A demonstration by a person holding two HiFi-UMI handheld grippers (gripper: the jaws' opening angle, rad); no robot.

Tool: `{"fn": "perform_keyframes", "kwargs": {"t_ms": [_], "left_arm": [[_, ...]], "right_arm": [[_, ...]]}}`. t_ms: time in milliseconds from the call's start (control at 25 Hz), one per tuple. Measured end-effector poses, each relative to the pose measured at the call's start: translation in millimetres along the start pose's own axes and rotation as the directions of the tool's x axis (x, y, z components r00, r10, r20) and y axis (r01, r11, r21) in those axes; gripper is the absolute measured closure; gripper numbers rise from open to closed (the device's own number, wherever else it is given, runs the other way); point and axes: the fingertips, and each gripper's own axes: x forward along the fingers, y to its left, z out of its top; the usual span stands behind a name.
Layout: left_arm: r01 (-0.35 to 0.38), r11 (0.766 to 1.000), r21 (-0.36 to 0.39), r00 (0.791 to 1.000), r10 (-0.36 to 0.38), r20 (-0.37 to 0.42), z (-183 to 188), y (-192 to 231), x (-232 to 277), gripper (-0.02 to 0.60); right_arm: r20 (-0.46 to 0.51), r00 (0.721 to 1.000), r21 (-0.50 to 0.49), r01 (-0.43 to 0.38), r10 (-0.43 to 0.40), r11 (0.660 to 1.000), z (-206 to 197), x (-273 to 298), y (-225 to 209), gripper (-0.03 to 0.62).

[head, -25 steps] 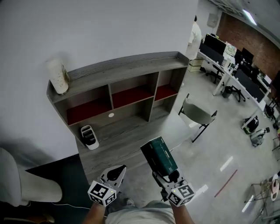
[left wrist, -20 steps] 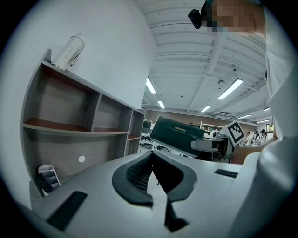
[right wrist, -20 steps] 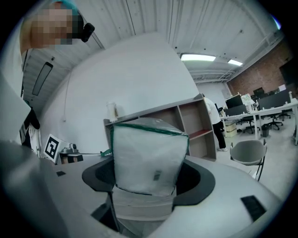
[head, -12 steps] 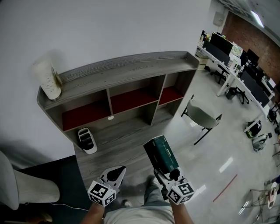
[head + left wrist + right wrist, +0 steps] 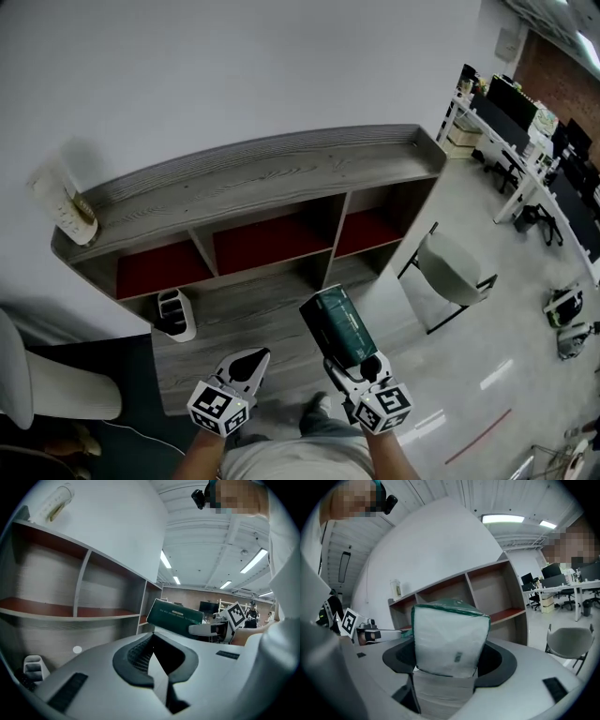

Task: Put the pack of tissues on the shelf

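A dark green pack of tissues (image 5: 337, 326) with a white end (image 5: 449, 641) is held up in front of me, and my right gripper (image 5: 361, 367) is shut on it. The pack hangs over the front edge of the desk, short of the grey shelf unit (image 5: 253, 178) with its three red-lined compartments (image 5: 270, 240). My left gripper (image 5: 247, 366) hovers beside it, jaws closed together with nothing between them. From the left gripper view the pack (image 5: 175, 615) shows to the right, ahead of the shelf (image 5: 70, 613).
A white organiser (image 5: 174, 314) stands on the desk (image 5: 253, 323) at the left. A pale cylinder (image 5: 64, 202) lies on the shelf top's left end. A grey chair (image 5: 452, 281) stands right of the desk, a white seat (image 5: 47, 389) at the left. Office desks (image 5: 534, 159) fill the far right.
The shelf unit has come closer and lower in the head view as I stepped toward it. Both grippers keep their pose, the pack still held.
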Motion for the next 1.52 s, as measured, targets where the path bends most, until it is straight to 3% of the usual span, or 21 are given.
{"fn": "perform_keyframes", "kwargs": {"t_ms": [240,520,1040,1520], "left_arm": [[-0.106,0.994,-0.021,0.994,0.106,0.01,12,0,45,0.566],[-0.204,0.979,-0.027,0.979,0.204,-0.002,16,11,52,0.566],[-0.332,0.943,-0.034,0.942,0.333,0.043,37,83,13,0.566],[-0.419,0.904,-0.083,0.902,0.425,0.078,34,127,-22,0.566]], "right_arm": [[-0.046,0.993,-0.05,-0.114,0.111,0.992,17,24,-44,0.227],[-0.088,0.973,-0.071,-0.219,0.212,0.973,28,62,-58,0.227],[-0.16,0.922,-0.162,-0.376,0.351,0.912,60,167,3,0.227],[-0.262,0.891,-0.258,-0.435,0.371,0.863,59,243,41,0.227]]}}
